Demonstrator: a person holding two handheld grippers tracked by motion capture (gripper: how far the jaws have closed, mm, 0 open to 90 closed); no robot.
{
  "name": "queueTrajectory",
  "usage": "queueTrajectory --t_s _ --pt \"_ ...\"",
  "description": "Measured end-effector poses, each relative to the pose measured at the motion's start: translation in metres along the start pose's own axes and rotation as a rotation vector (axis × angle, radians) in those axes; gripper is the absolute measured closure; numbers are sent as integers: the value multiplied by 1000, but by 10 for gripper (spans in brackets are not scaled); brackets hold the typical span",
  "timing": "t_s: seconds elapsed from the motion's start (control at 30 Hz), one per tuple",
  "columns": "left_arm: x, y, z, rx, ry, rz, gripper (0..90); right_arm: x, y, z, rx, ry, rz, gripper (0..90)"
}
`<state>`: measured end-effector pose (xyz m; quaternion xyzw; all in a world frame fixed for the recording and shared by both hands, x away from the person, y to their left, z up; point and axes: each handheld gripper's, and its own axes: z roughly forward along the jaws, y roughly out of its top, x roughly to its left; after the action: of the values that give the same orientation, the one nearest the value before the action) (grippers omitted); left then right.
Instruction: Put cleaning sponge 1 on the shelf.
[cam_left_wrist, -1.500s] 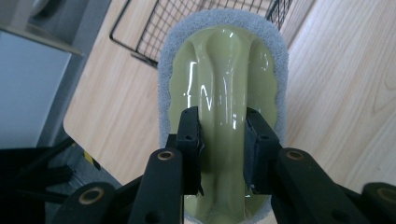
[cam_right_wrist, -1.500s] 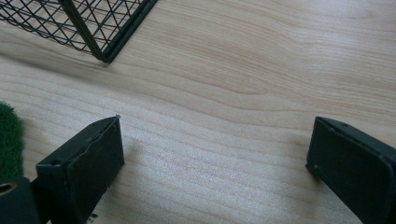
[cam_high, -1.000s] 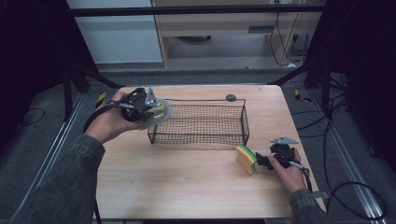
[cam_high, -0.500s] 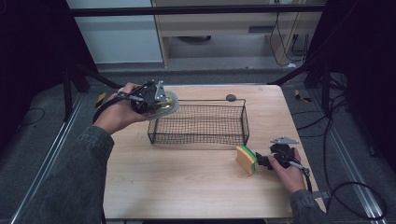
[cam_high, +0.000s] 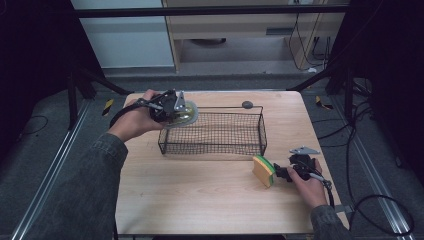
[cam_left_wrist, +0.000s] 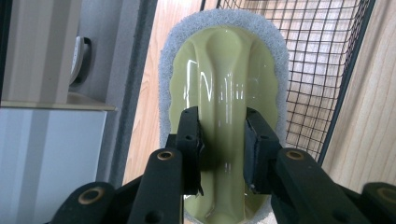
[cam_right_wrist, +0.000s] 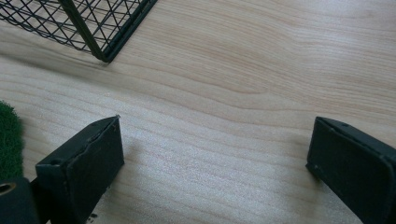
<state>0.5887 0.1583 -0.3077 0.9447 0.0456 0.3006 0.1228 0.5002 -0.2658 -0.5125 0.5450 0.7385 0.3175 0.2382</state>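
We've got the left claw clamped on the scrubber's handle, right over the basket's left rim, long axis pointing in. Right claw sits apart by the sponge.

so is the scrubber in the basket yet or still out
Still out: the left gripper holds the scrubber above the wire basket at its left end.

Place: looking like a lab recording bay
Evidence: wooden table standing between dark curtains, cables trailing over grey carpet, metal rails flanking
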Motion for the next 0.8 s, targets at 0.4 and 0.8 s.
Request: queueTrajectory --t_s 0.4,0.8 --pt "-10 4 7 2 9 29 708 0 0 0 -1 0 1 39" --pt "-21 0 30 20 -23 36 708 0 0 0 1 1 1 38"
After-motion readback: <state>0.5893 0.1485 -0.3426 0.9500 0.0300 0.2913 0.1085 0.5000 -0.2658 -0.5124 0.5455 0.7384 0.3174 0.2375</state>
